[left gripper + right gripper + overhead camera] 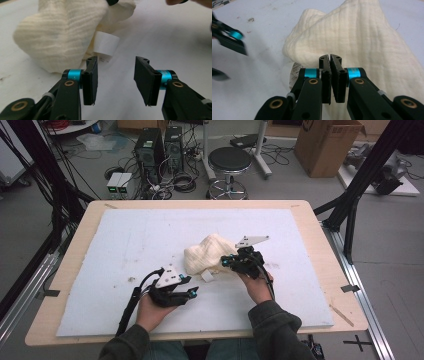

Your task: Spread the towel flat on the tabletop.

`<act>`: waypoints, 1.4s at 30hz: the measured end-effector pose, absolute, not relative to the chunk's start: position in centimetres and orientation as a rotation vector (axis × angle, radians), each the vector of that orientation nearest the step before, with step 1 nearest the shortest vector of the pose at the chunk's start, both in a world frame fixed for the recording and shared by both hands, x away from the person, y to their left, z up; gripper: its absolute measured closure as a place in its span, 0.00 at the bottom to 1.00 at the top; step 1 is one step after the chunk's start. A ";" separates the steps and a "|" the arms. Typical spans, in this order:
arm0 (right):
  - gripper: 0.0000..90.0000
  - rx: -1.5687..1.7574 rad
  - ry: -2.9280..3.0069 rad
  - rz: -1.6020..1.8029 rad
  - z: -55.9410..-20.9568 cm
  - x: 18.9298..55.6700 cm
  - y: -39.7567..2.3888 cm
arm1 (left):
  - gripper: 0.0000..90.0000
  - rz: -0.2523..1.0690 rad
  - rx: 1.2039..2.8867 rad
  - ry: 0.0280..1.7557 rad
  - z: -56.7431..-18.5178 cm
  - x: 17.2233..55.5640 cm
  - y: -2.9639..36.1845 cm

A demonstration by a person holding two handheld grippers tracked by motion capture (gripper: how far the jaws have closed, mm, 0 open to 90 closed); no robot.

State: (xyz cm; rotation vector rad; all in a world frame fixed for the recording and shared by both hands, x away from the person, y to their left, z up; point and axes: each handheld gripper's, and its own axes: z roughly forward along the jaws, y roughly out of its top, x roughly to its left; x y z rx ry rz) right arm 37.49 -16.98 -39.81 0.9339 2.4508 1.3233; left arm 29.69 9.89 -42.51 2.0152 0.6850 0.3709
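A cream knitted cloth [207,255] lies bunched on the white foam sheet [125,245], with one part lifted into a peak. My right gripper [227,262] is shut on the cloth's near edge, and in the right gripper view its jaws [329,57] meet against the cloth [362,37]. A white label [106,43] hangs from the cloth [57,32] just ahead of my left gripper [116,61]. That gripper is open with nothing between its pads. In the high view the left gripper [189,286] sits left of the label [207,276] and points toward it.
The foam sheet covers most of a wooden table [330,270]. Beyond the far edge stand a black stool [229,160], computer towers [157,147] with cables, and a cardboard box [327,145]. Black frame posts [360,180] rise at the right.
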 end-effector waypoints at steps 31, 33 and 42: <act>0.97 0.867 2.500 1.331 -39.6 36.8 -17.7 | 0.59 0.412 2.140 0.760 -42.6 33.9 6.6; 0.97 0.865 2.500 1.333 -39.6 36.8 -17.7 | 0.58 0.401 2.141 0.759 -42.8 34.0 6.4; 0.91 0.839 2.502 1.345 -39.5 36.7 -17.9 | 0.89 0.429 2.173 0.755 -43.6 34.3 5.4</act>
